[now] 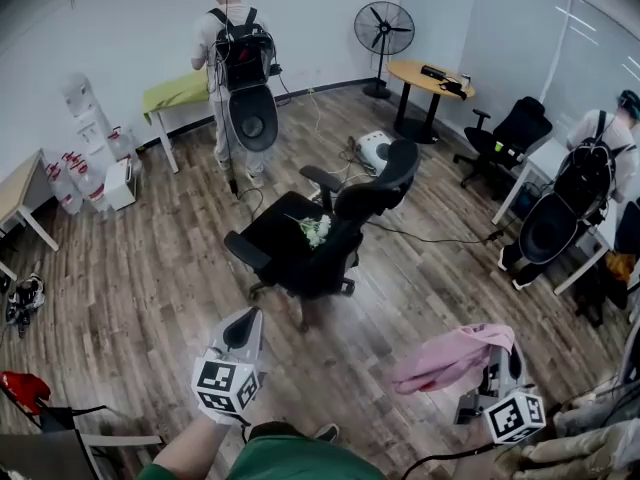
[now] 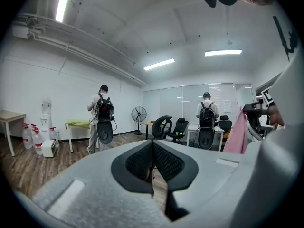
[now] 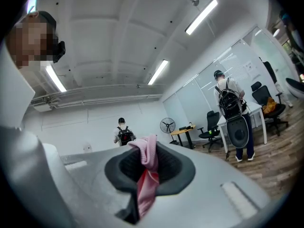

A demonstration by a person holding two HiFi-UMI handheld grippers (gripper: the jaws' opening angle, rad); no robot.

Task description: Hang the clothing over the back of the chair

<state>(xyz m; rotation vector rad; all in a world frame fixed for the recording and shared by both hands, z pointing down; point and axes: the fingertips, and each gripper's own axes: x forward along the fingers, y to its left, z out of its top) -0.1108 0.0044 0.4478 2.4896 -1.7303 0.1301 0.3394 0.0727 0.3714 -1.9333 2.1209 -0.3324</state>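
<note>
A black office chair [image 1: 322,230] stands mid-floor with its high back [image 1: 385,183] turned away to the right and a small white-green item [image 1: 316,230] on the seat. My right gripper [image 1: 497,360] is low at the right, shut on the pink clothing [image 1: 450,356], which bunches out to its left. In the right gripper view the pink cloth [image 3: 148,175] is pinched between the pads and hangs down. My left gripper [image 1: 245,322] is near the bottom centre, short of the chair, shut with nothing in it [image 2: 153,161]. The left gripper view shows the clothing [image 2: 236,134] at the right.
A person with a backpack [image 1: 238,58] stands by a green table [image 1: 175,93]; another [image 1: 585,183] is at a desk on the right. A floor fan [image 1: 384,33], round table [image 1: 428,78], second black chair [image 1: 515,133], water bottles [image 1: 70,183] and floor cables [image 1: 420,236] surround the chair.
</note>
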